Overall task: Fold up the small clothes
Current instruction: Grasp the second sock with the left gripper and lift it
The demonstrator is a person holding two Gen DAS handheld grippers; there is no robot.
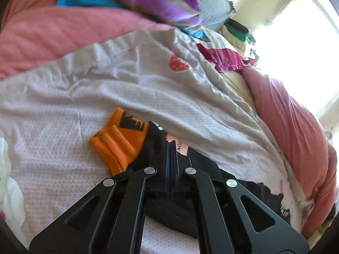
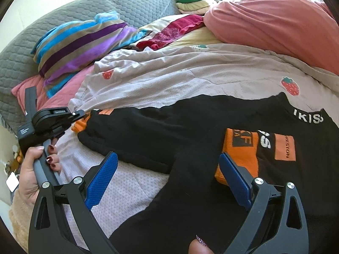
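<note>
A black sweater [image 2: 211,114] with orange cuffs, orange patches and white lettering lies spread on the bed sheet [image 2: 169,74]. In the left wrist view my left gripper [image 1: 171,146] is shut, its blue pads pressed together on the black sleeve [image 1: 201,160] beside the orange cuff [image 1: 118,141] and a small orange label. The right wrist view shows that left gripper [image 2: 81,114] at the sleeve's far-left end, held by a hand [image 2: 31,169]. My right gripper [image 2: 169,169] is open; the other sleeve, folded in over the sweater, runs between its blue fingers [image 2: 103,175] untouched, its orange cuff [image 2: 239,148] by the right one.
A pink duvet [image 2: 264,21] is bunched at the back right. A striped pillow [image 2: 80,42] and a grey quilted cushion [image 2: 63,14] lie at the back left. A magenta garment [image 2: 173,31] and a stack of folded clothes [image 2: 195,2] sit behind.
</note>
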